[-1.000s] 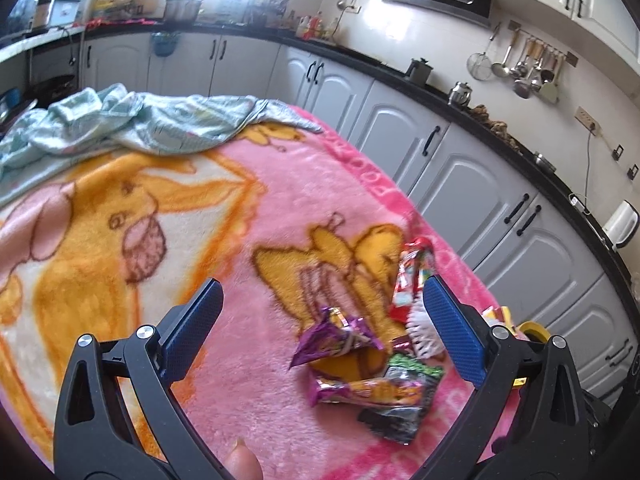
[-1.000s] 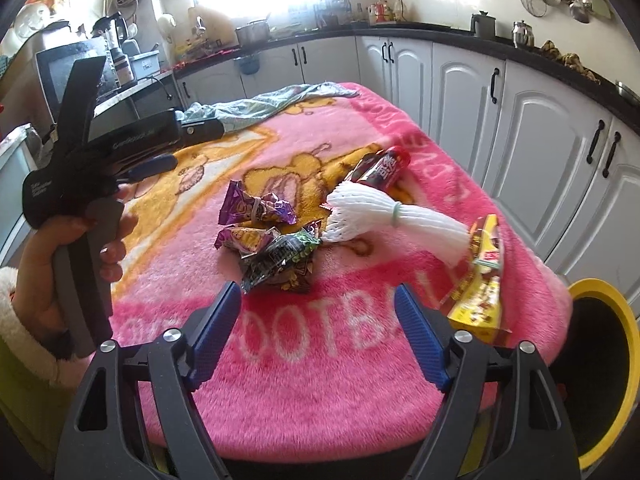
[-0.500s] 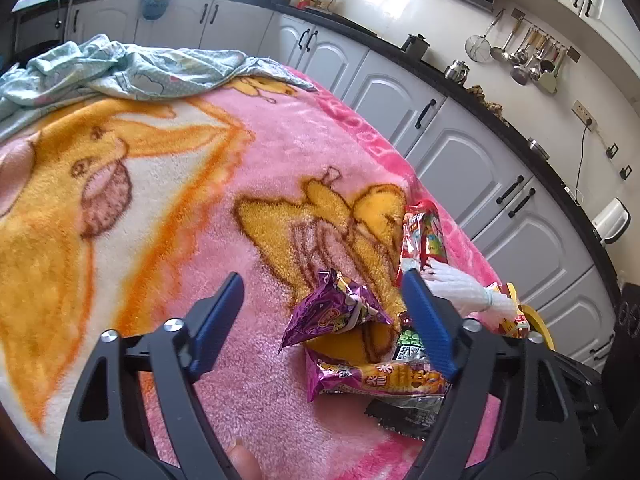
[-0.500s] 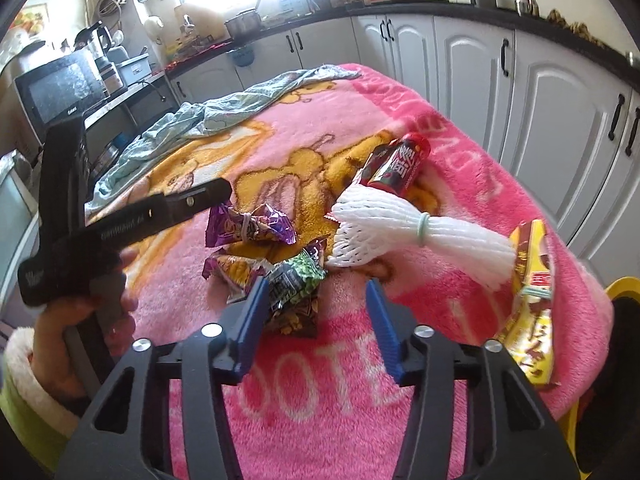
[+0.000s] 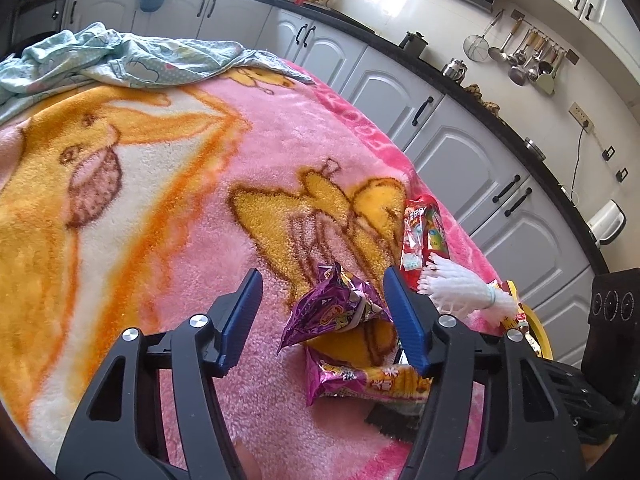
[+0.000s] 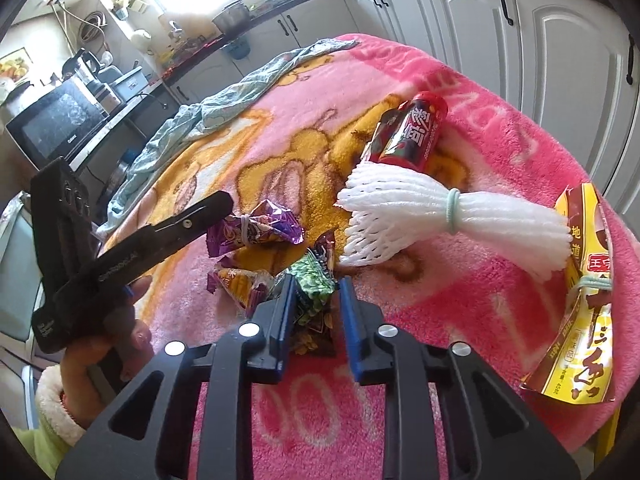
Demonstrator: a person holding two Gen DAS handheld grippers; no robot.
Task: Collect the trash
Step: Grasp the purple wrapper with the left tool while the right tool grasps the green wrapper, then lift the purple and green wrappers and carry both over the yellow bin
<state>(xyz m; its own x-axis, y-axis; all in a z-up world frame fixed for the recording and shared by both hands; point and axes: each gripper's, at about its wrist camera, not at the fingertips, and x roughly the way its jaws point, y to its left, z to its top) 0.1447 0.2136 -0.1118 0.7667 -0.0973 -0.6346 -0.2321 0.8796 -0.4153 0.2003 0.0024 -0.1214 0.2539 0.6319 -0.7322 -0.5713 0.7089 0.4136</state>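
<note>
Wrappers lie clustered on the blanket (image 6: 500,128) — foam net bundle (image 6: 460,220) to their right, can-shaped packet (image 6: 412,132) behind it, flat pouch (image 6: 580,320) at the right edge; crumpled cloth (image 6: 224,108) far behind.

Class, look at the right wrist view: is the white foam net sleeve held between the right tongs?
No: the white foam net sleeve lies free on the pink blanket, while the right tongs straddle a green snack wrapper.

place: home kitchen | cues: white cabinets (image 5: 460,148), hanging utensils (image 5: 524,64), microwave (image 6: 56,124), black countertop (image 5: 500,116)
</note>
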